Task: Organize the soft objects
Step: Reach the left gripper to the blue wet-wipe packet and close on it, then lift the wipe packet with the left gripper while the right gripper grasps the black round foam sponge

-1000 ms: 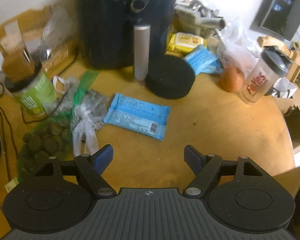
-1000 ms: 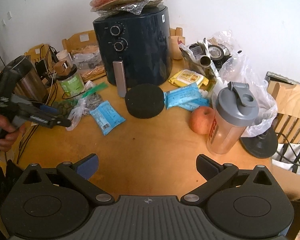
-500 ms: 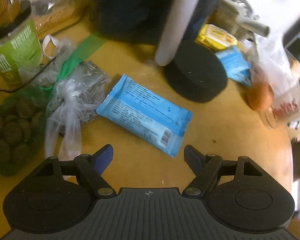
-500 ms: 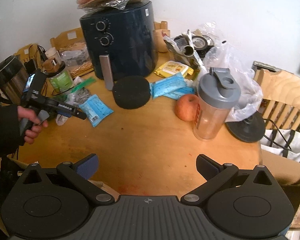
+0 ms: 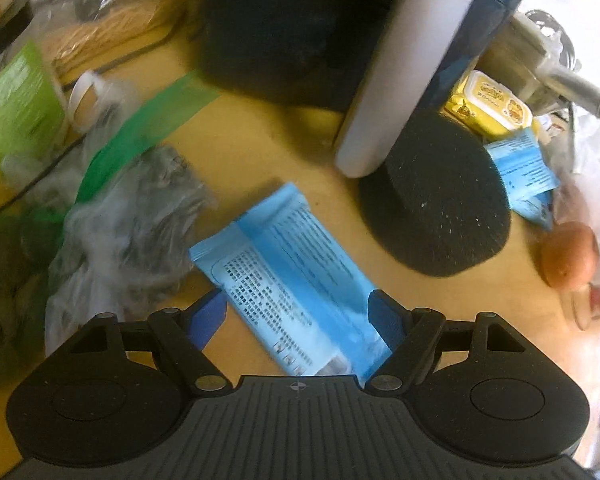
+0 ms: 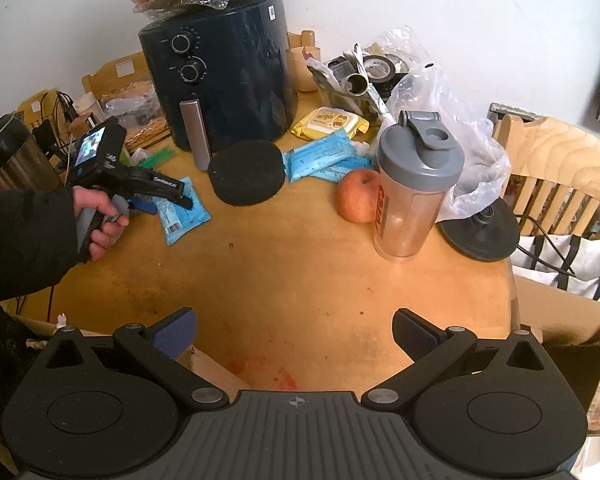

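A light blue soft pack lies flat on the wooden table, and my left gripper hangs low over it, open, with a finger on each side of the pack's near end. The right wrist view shows a hand holding that left gripper over the same pack. Two more blue packs and a yellow wipes pack lie behind a round black foam pad. My right gripper is open above the table's near edge, with nothing between its fingers.
A dark air fryer stands at the back. An apple, a shaker bottle and a plastic bag crowd the right side. Crumpled bags and a green jar lie left of the pack.
My left gripper has come down and forward over the blue pack, which now sits between its fingers. The right gripper has barely shifted and stays open.
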`<state>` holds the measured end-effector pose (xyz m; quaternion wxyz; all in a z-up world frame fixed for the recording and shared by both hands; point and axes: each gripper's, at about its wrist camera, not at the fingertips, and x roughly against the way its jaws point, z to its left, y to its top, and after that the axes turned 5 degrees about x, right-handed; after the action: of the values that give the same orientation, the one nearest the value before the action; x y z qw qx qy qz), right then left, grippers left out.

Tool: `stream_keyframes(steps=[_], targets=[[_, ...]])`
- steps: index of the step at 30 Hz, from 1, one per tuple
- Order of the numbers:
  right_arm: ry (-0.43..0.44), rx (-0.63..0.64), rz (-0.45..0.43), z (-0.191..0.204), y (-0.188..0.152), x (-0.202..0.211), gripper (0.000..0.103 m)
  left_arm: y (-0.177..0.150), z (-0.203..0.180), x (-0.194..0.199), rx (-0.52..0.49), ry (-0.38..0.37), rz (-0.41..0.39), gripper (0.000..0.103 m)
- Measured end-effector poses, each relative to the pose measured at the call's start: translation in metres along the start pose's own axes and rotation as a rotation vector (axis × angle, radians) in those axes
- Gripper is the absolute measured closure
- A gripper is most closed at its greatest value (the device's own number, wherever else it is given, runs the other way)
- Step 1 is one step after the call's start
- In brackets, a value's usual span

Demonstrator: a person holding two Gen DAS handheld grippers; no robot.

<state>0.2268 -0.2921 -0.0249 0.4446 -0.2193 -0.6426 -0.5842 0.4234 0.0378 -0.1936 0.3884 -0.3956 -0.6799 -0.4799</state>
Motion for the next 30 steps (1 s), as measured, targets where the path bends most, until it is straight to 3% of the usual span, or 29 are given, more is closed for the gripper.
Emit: stream_keyframes(steps=[8,12,19,30], targets=[[-0.009,-0.015,0.01,-0.004,-0.002,-0.002,0.0,0.002,-0.04,-0.012,-0.123,0.125,-0.047,0.024],[-0.009,-0.01,0.017,-0.004,-0.002,-0.004,0.0,0.004,-0.051,-0.019,-0.139,0.151,-0.039,0.018],[-0.006,0.007,0.011,-0.001,0.0,-0.004,0.0,-0.005,-0.056,-0.024,-0.2,0.177,0.005,0.016],[0.008,-0.001,0.004,-0.007,0.003,-0.009,0.0,-0.034,-0.026,0.001,-0.199,0.168,0.021,0.031]])
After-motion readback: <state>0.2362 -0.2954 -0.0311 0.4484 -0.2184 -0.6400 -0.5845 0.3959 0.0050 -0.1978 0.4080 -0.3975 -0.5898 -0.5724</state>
